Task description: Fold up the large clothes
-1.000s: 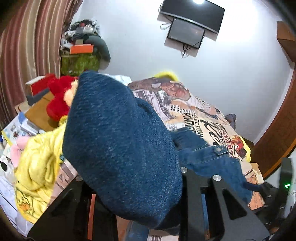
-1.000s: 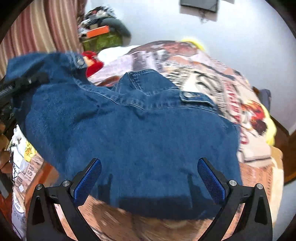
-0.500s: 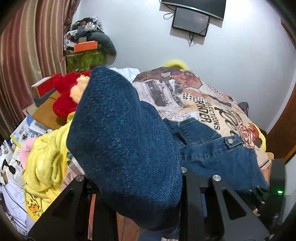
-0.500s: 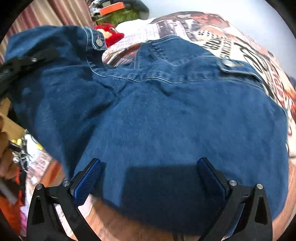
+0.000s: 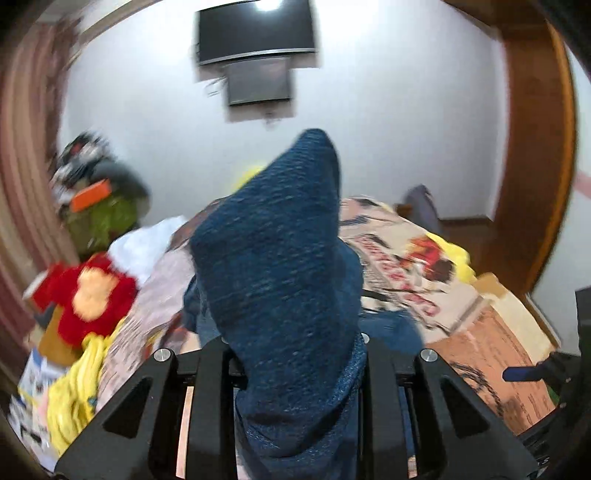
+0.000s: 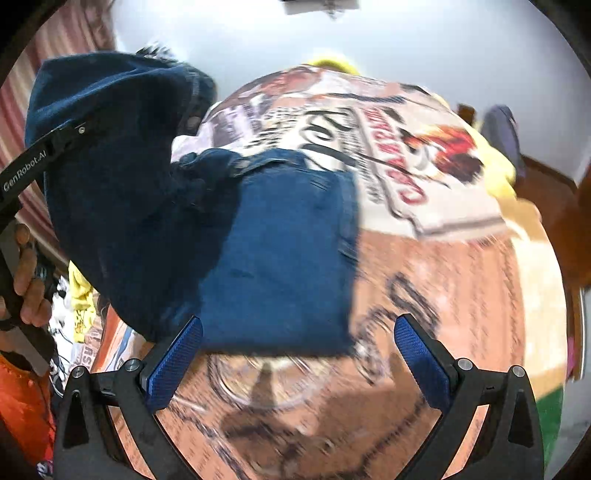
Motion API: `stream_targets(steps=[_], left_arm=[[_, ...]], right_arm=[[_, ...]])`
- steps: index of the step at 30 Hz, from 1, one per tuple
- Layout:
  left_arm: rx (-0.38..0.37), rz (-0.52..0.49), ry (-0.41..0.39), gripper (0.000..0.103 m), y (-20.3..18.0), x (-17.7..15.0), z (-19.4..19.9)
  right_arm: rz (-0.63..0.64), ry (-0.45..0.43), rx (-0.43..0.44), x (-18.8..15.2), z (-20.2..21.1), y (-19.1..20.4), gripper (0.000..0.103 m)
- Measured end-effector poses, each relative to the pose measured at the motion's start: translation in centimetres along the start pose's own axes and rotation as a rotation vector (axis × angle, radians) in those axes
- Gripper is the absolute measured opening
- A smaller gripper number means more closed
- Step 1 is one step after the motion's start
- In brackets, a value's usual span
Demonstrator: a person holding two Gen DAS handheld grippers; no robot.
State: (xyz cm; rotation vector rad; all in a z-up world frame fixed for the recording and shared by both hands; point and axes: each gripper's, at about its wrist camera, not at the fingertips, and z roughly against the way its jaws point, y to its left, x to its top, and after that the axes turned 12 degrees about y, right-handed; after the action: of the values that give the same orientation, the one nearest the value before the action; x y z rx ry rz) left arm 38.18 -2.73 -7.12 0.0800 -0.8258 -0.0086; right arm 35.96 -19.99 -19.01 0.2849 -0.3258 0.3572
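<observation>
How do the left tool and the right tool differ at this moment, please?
The left tool has its jaws closing, narrow, on a fold of the denim garment; the right tool stands wide open with nothing between its blue pads. The left tool lifts its cloth above the bed; the right tool hovers at the garment's near edge. Both share the same black two-finger build.

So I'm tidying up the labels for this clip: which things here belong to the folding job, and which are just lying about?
Part of the job:
- denim garment, half lying on the bed
- left gripper, closing on a bunch of the denim
- right gripper, open, holding nothing
- printed bedspread, the folding surface

Just lying about:
- red plush toy
- yellow cloth
- wall screen
</observation>
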Motion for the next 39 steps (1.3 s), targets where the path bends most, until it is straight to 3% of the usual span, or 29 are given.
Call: stream_targets(steps=[4, 6, 11, 16, 18, 19, 20, 23, 30, 35, 39], left_arm=[[-0.038, -0.145, 0.033, 0.024, -5.1, -0.7, -1.4], [-0.069, -0.214, 0.098, 0.024, -7.3, -1.7, -2.8], [-0.188, -0.276, 0.267, 0.024, -9.5, -3.9, -5.6], [-0.196, -0.294, 0.337, 0.031, -10.2, -5.1, -6.0], [-0.171, -0.292, 0.35, 0.039, -10.2, -5.0, -5.2], [-0.18, -0.291, 0.357, 0.052, -10.2, -5.0, -4.9], [-0.214, -0.284, 0.367, 0.069, -10.4, -5.1, -4.4], [-0.332, -0.251, 0.345, 0.087, -9.6, -5.0, -2.0], [-0.236, -0.162, 0.249, 0.094, -3.7, -4.5, 1.6], [-0.126, -0.076, 0.27, 0.094, 2.0, -5.0, 0.6], [-0.102, 0.006, 0.333, 0.094, 5.5, -6.6, -1.2]], right_arm=[[-0.064, 0.007, -0.009, -1.7, 0.5, -2.6, 0.103], [-0.085, 0.01, -0.016, -2.8, 0.6, -3.6, 0.103], [-0.138, 0.007, -0.031, -5.3, 1.3, -5.5, 0.103], [-0.177, 0.01, -0.05, -6.6, 2.3, -6.8, 0.103], [-0.183, 0.004, -0.055, -6.6, 2.6, -7.0, 0.103], [-0.185, -0.001, -0.054, -6.6, 2.8, -7.0, 0.103], [-0.185, -0.004, -0.054, -6.6, 3.0, -7.0, 0.103], [-0.176, -0.027, -0.054, -6.1, 3.8, -6.5, 0.103], [-0.118, -0.109, -0.021, -3.9, 5.7, -4.0, 0.103], [-0.064, -0.13, 0.0, -1.6, 5.3, -1.5, 0.103], [-0.024, -0.116, 0.031, 0.3, 3.6, 0.8, 0.103]])
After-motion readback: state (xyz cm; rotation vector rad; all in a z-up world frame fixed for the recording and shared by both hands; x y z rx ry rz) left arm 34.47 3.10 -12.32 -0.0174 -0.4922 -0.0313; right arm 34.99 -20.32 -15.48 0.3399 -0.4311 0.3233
